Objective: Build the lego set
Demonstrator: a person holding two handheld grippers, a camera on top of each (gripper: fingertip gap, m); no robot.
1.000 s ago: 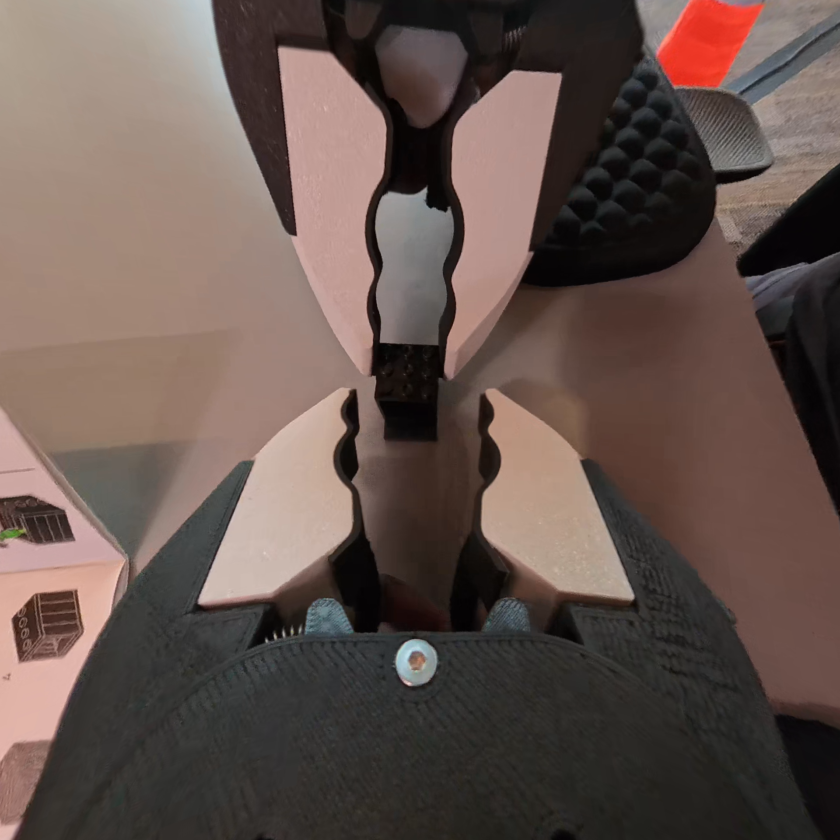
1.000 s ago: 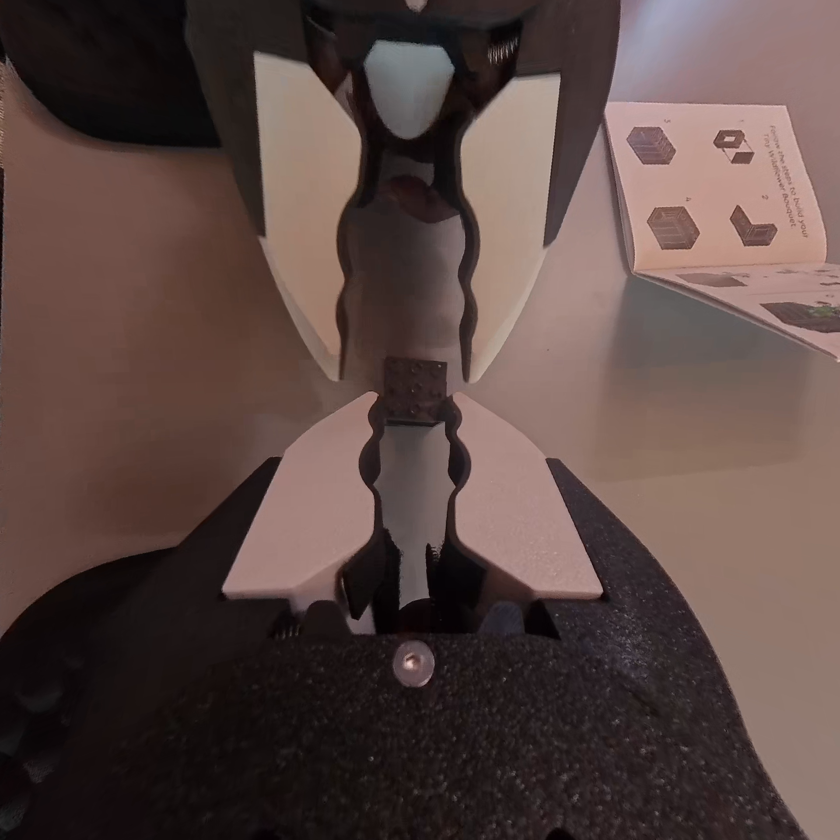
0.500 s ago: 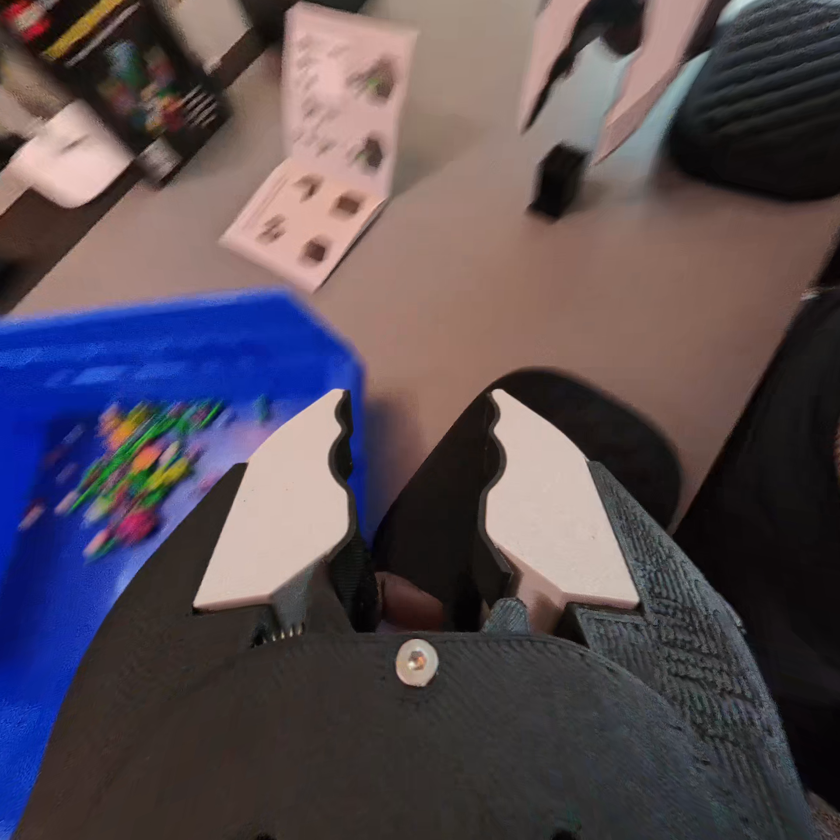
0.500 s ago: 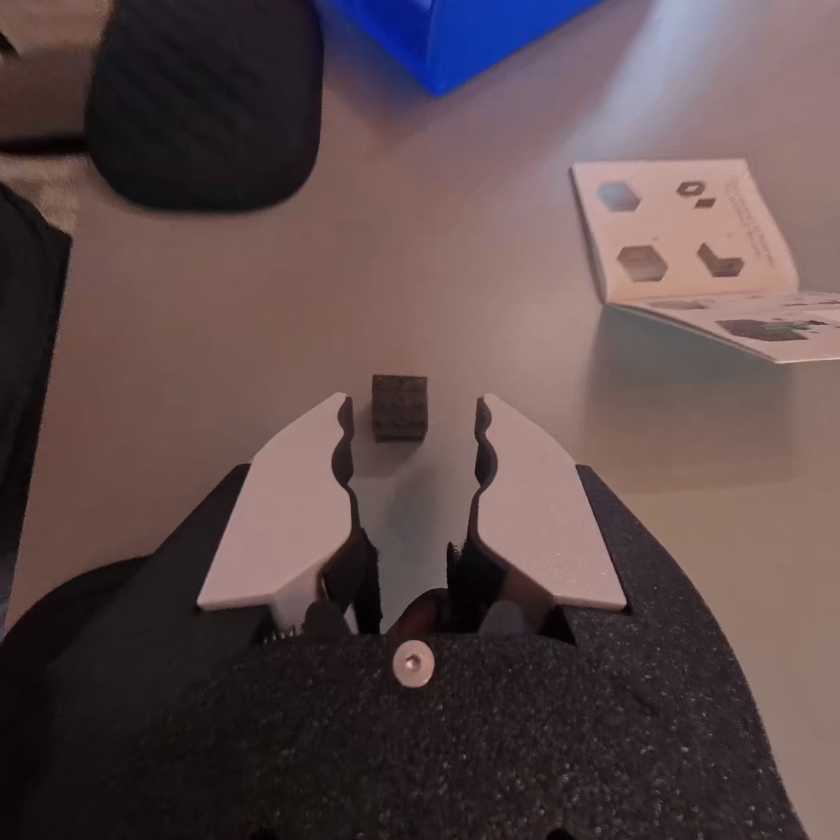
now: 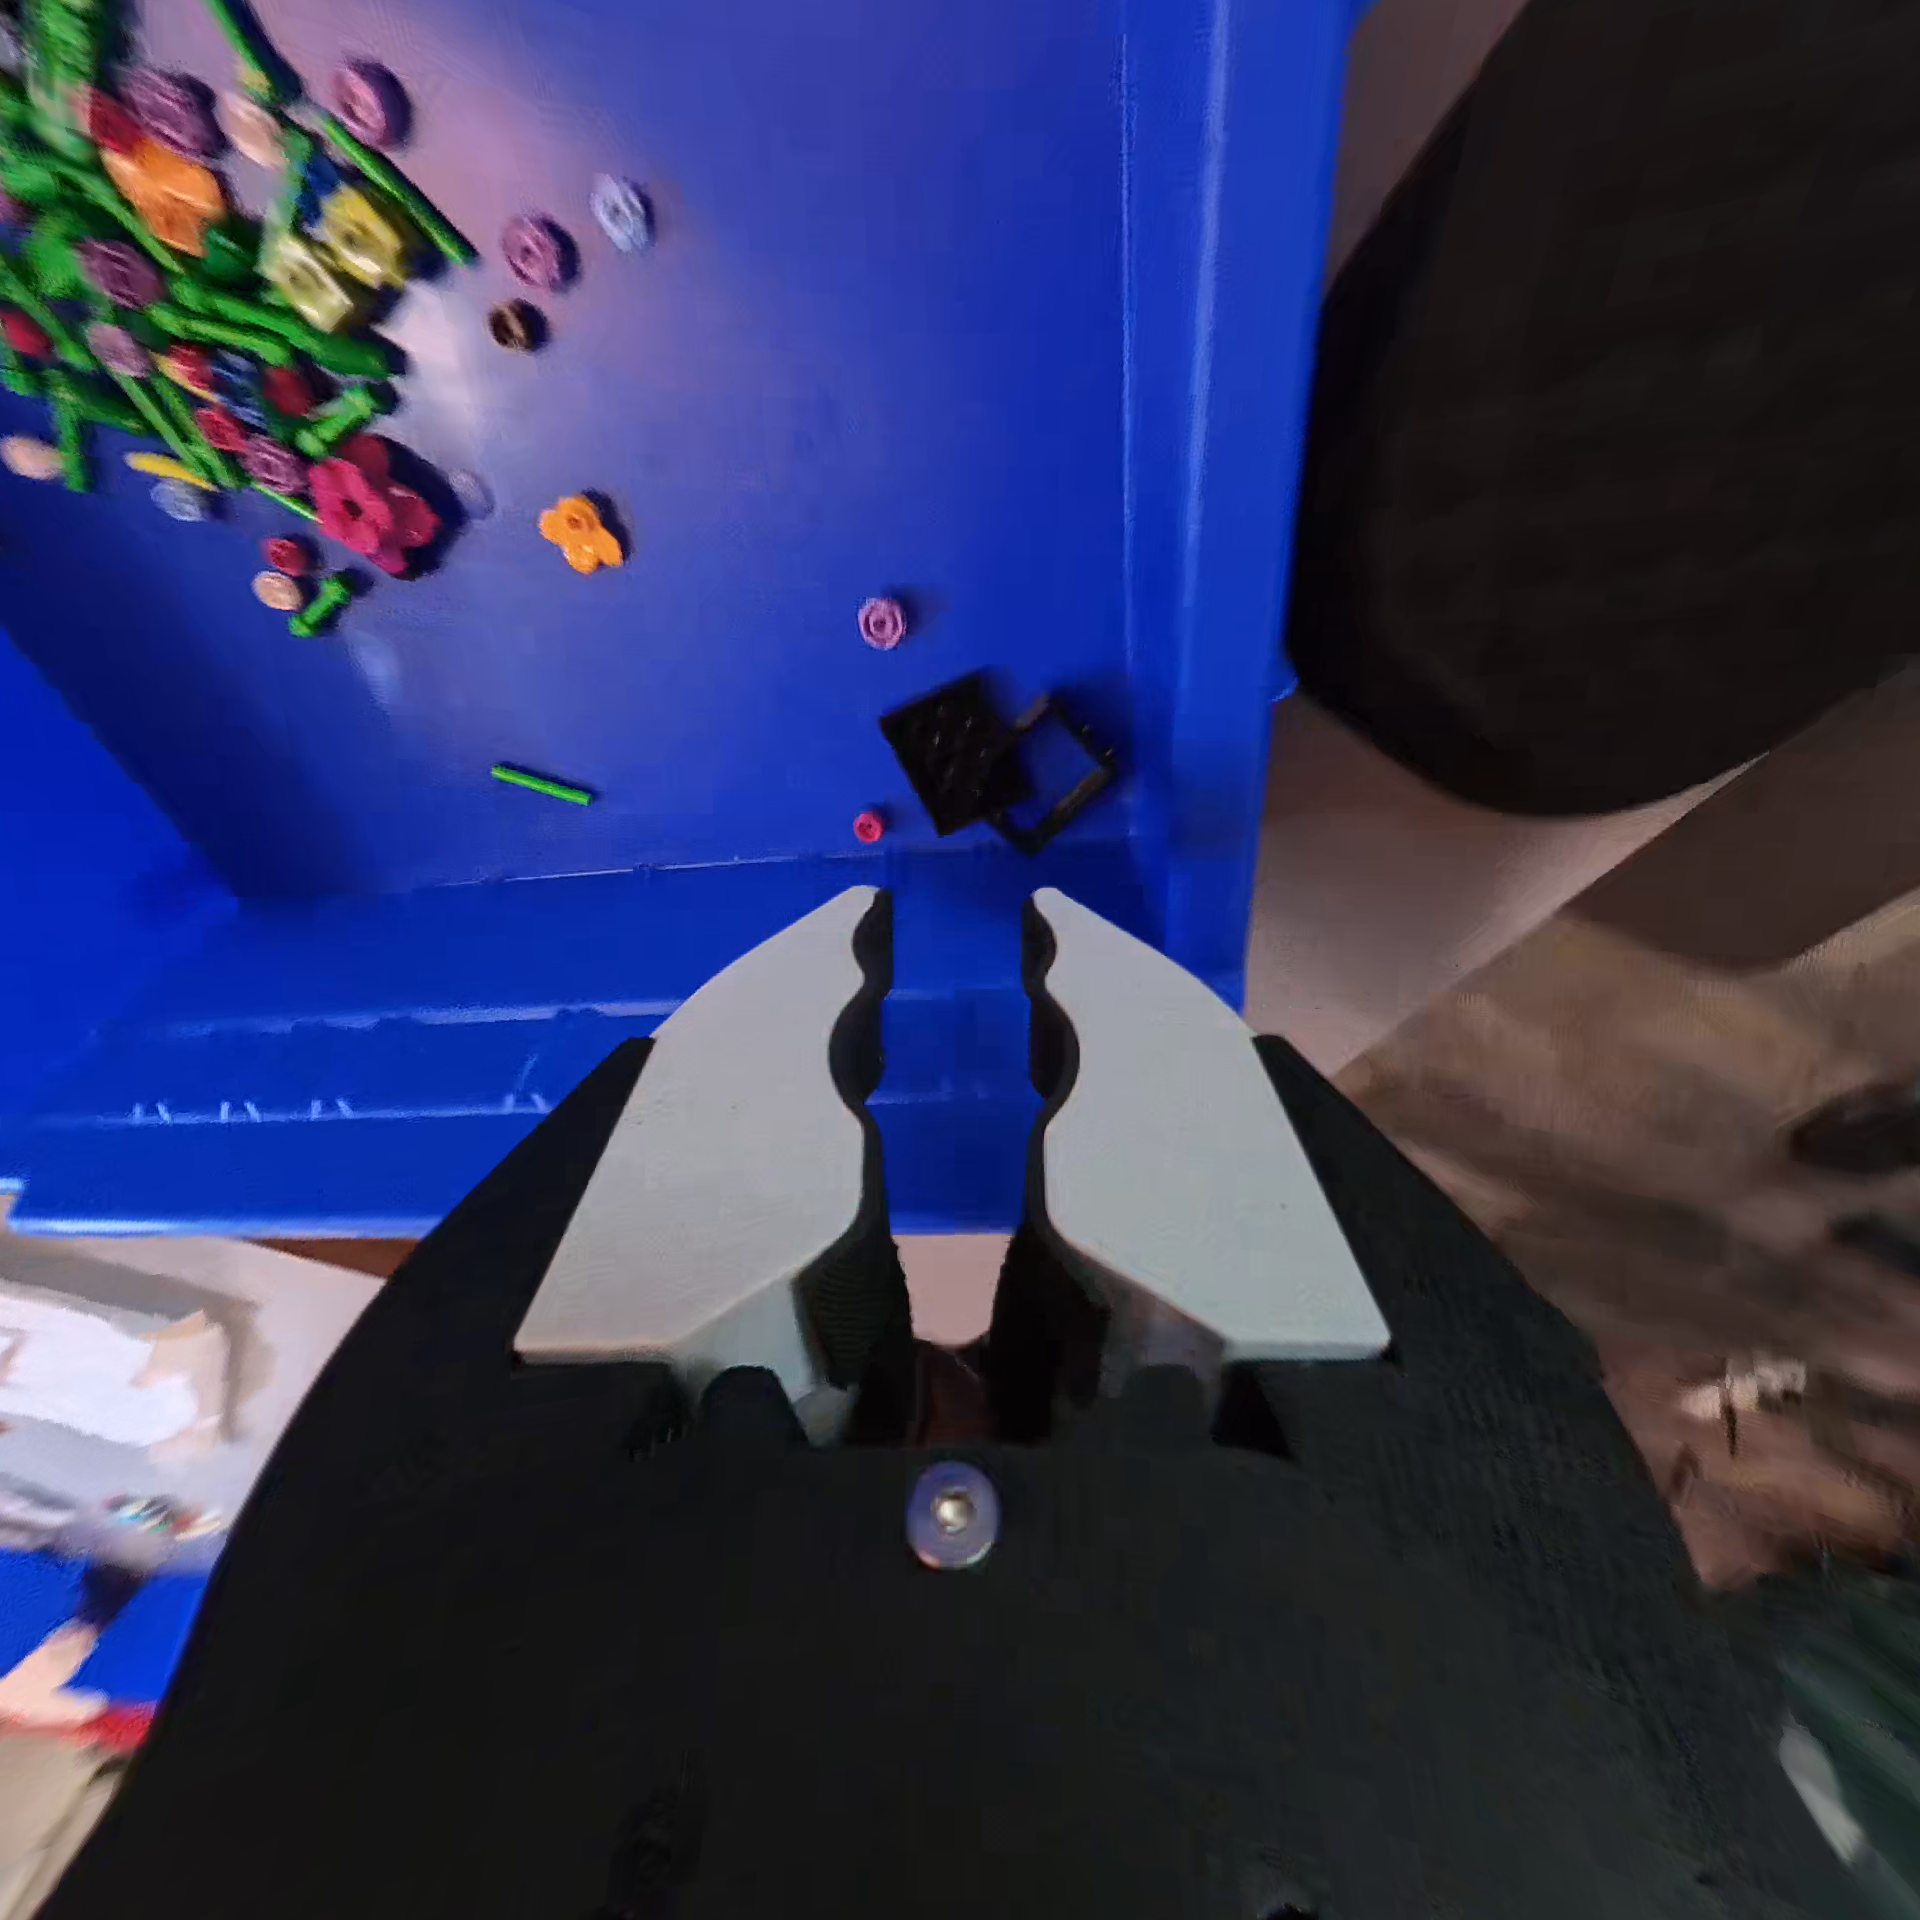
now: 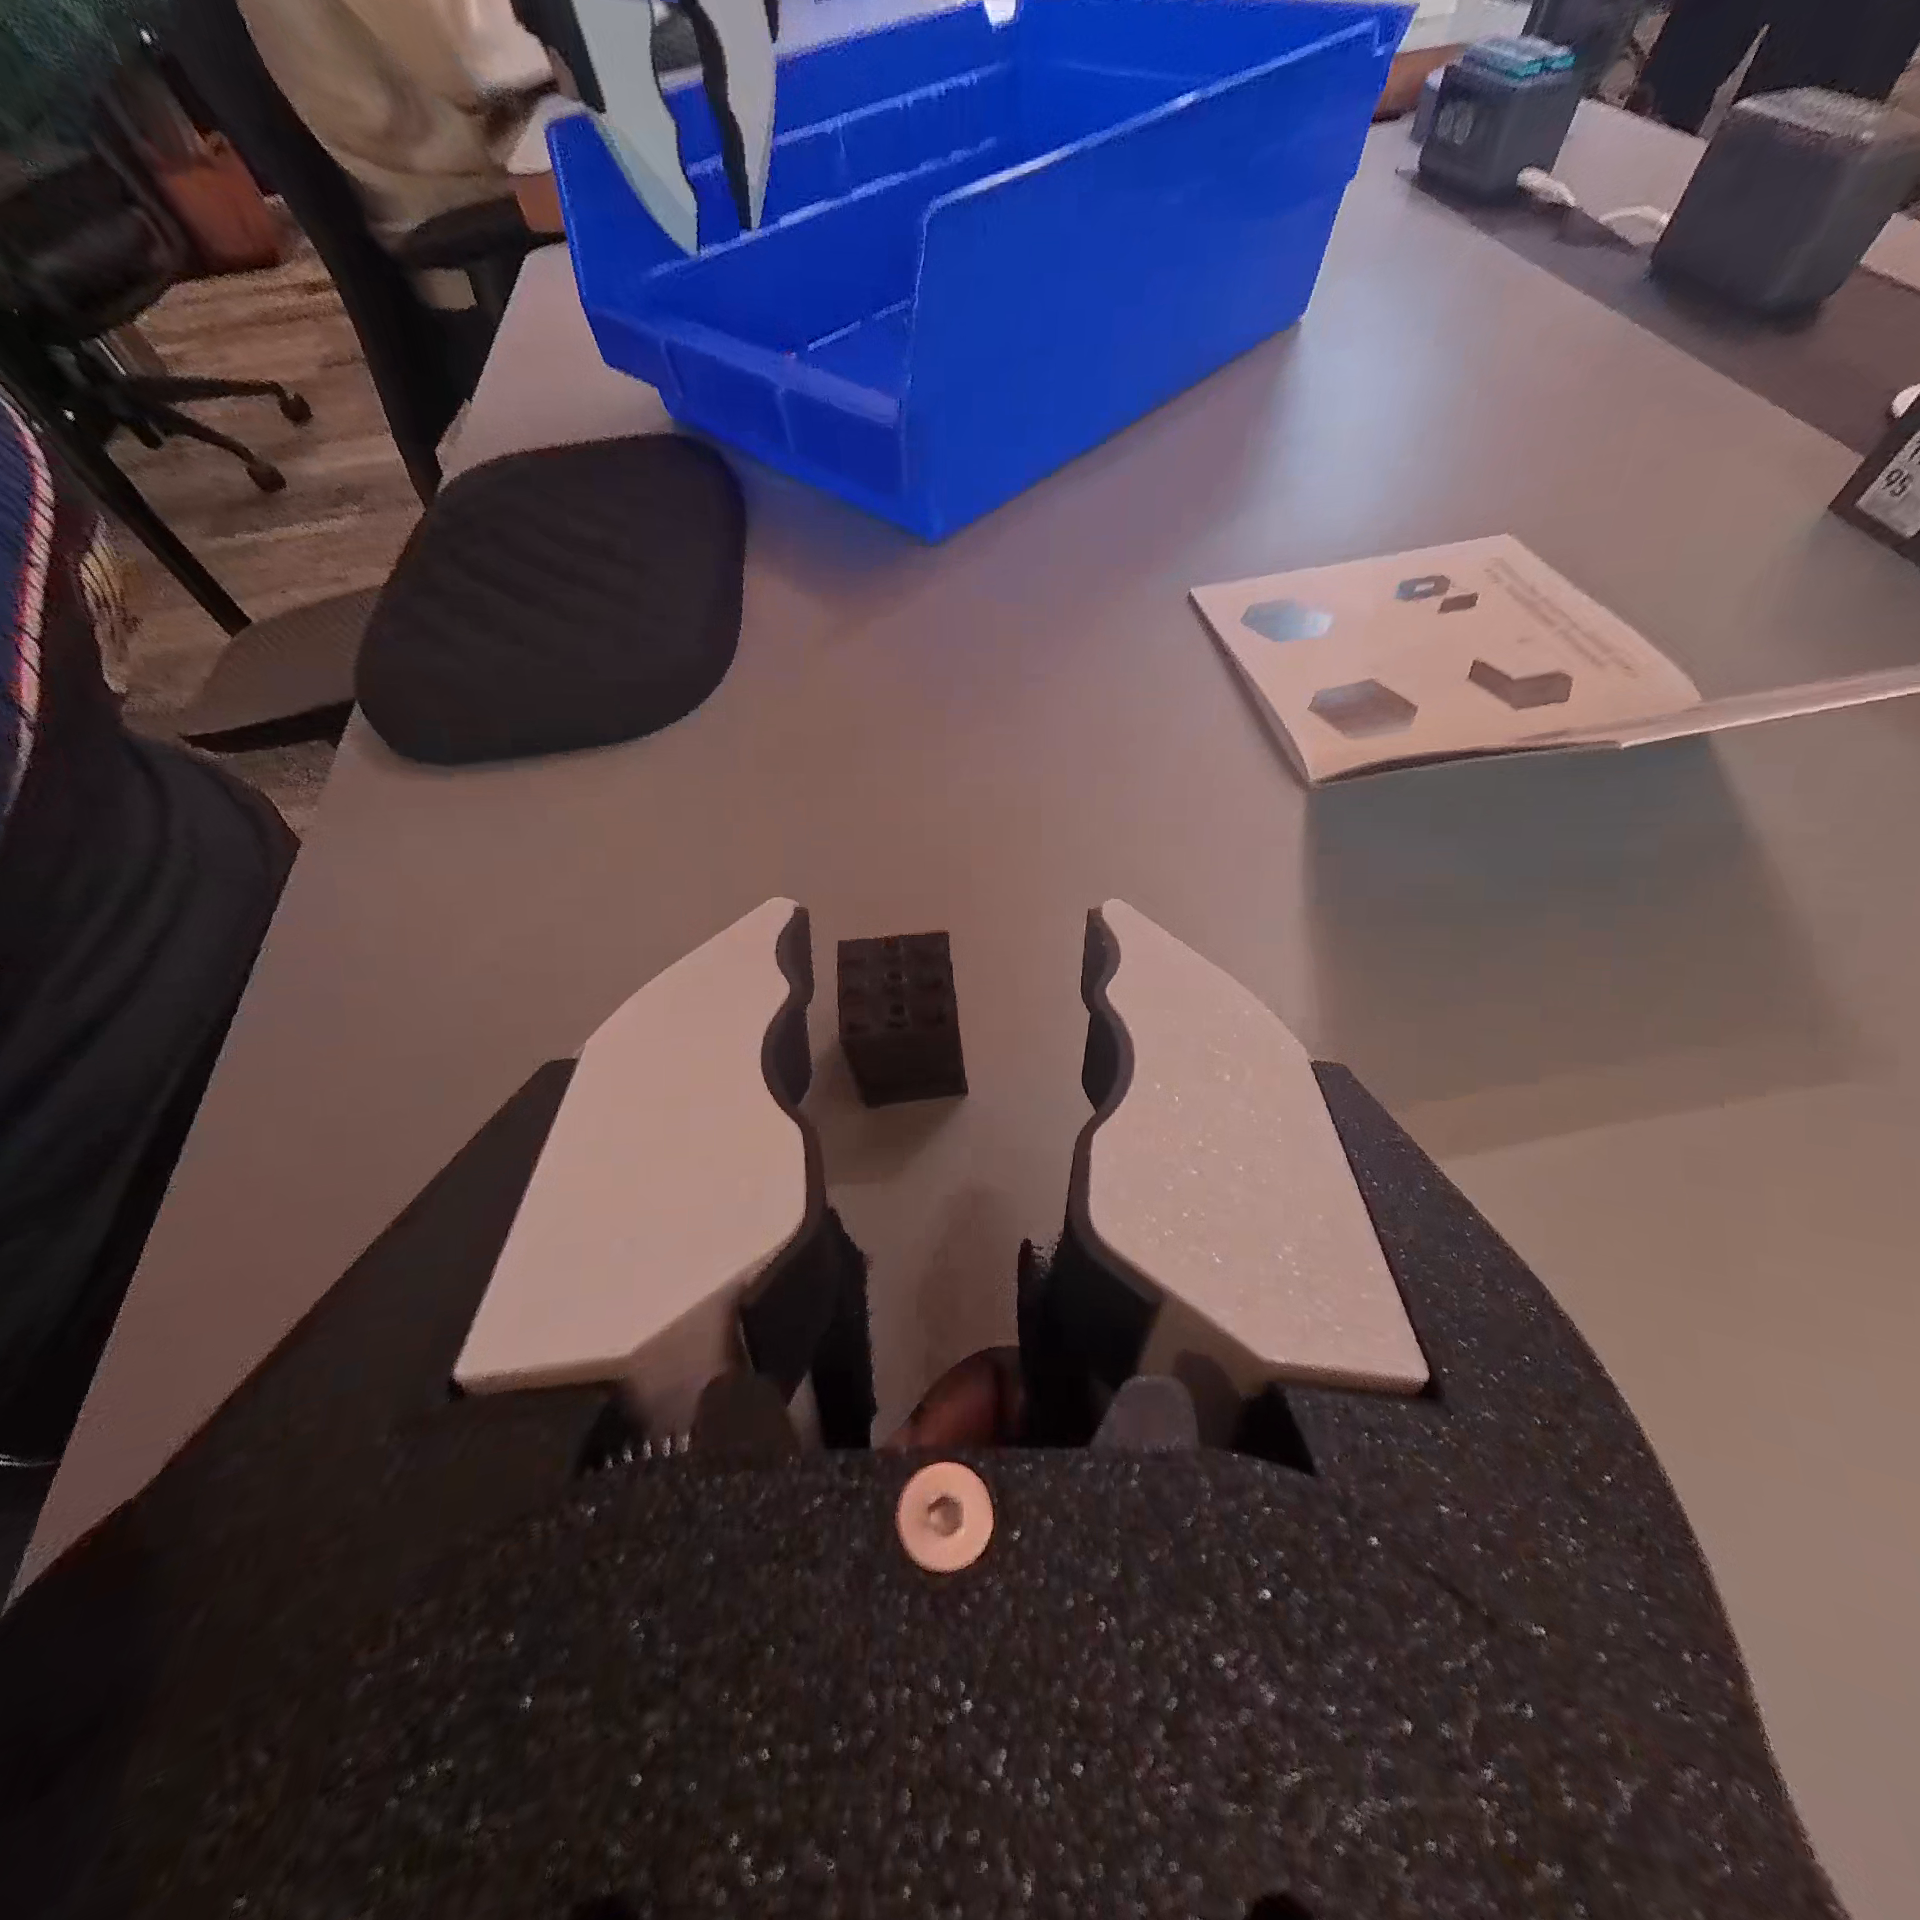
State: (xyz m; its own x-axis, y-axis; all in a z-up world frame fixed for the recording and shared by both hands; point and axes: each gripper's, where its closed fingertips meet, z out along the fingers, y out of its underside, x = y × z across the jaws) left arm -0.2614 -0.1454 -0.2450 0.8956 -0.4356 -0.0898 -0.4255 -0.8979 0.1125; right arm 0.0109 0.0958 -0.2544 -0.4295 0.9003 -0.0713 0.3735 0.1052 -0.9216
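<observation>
A small black brick stack [image 6: 900,1016] stands on the grey table [image 6: 1039,790], between the tips of my open, empty right gripper [image 6: 940,920] and untouched by them. My left gripper [image 5: 956,902] is open and empty, hanging over the near corner of the blue bin [image 5: 935,312]. Just beyond its tips lie a black square plate [image 5: 951,764] and a black square frame [image 5: 1060,774] on the bin floor. A heap of green, red, yellow and purple pieces [image 5: 187,301] fills the bin's far left. The left gripper [image 6: 717,213] also shows over the bin [image 6: 966,312] in the right wrist view.
An open instruction booklet [image 6: 1444,655] lies right of the brick stack. A black chair cushion [image 6: 551,603] overlaps the table's left edge. Dark boxes [image 6: 1787,197] stand at the far right. A person's clothing [image 6: 104,935] borders the left edge. My right fingertips sit around 35 centimeters from my left ones. Measured from the fingertips, the black square plate [image 5: 951,764] is 5 centimeters or so from the left gripper and 35 centimeters from the right.
My right gripper opened, let go of the brick stack and pulled back slightly. My left gripper swung away from the stack to the blue bin and narrowed its opening.
</observation>
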